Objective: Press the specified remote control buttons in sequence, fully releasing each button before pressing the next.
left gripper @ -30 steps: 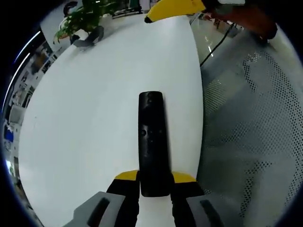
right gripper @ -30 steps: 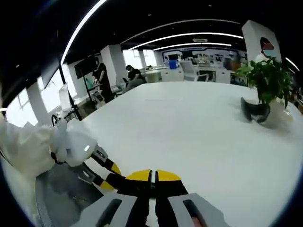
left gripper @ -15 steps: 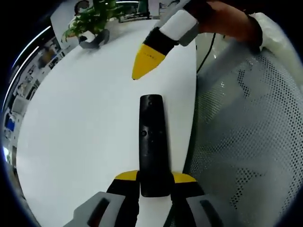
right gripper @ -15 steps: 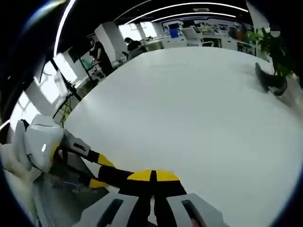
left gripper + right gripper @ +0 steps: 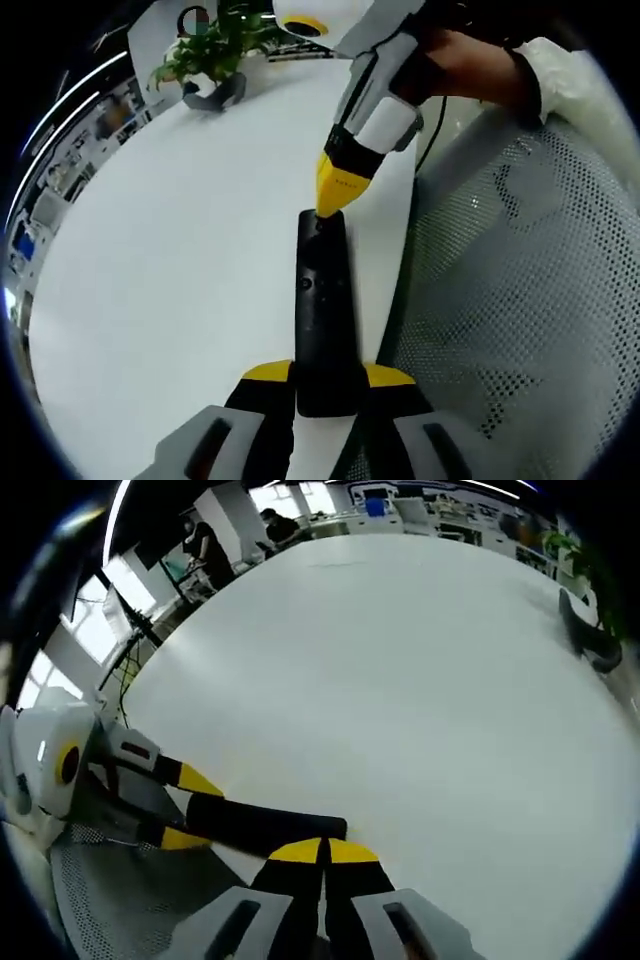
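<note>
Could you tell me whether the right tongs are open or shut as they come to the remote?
Shut. In the right gripper view the right tongs have their yellow tips together with no gap, at the far end of the black remote.

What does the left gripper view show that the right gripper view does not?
Left gripper view: the remote's button face, the right gripper, fingers shut, tip at its far end, and a hand holding that gripper. Right gripper view: people standing across the room. Shared: the remote clamped in the left gripper, the white table, the potted plant.
</note>
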`<act>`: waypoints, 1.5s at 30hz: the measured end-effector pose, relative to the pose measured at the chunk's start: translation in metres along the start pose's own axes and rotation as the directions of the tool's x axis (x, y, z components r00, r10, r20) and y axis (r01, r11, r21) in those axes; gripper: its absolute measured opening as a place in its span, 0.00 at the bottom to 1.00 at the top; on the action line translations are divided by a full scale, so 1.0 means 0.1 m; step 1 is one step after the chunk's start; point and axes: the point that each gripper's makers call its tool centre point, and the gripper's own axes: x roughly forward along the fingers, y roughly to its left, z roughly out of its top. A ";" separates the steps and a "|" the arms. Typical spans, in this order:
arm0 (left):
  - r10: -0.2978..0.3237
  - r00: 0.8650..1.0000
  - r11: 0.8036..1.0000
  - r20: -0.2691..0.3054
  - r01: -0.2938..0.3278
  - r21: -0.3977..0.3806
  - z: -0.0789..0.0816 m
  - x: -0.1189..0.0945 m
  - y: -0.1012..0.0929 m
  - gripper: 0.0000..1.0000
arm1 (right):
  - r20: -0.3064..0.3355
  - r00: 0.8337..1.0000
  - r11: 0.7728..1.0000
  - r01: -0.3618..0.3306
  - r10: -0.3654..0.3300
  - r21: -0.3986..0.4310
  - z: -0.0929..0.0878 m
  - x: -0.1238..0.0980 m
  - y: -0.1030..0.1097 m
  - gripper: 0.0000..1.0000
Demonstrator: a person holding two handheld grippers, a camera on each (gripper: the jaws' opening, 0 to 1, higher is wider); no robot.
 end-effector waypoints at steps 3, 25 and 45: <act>0.003 0.999 1.000 0.036 -0.002 -0.013 0.00 0.00 -0.01 0.24 | 0.003 1.000 1.000 0.002 -0.002 -0.005 0.02 0.00 0.00 0.00; 0.036 0.991 0.998 0.131 -0.028 -0.065 0.03 0.02 -0.04 0.24 | 0.052 0.999 0.999 -0.016 0.014 0.041 0.06 0.02 0.02 0.00; 0.043 0.985 0.997 0.167 -0.031 -0.074 0.08 0.03 0.00 0.24 | 0.054 0.999 0.992 -0.014 0.007 0.127 0.06 -0.01 -0.07 0.00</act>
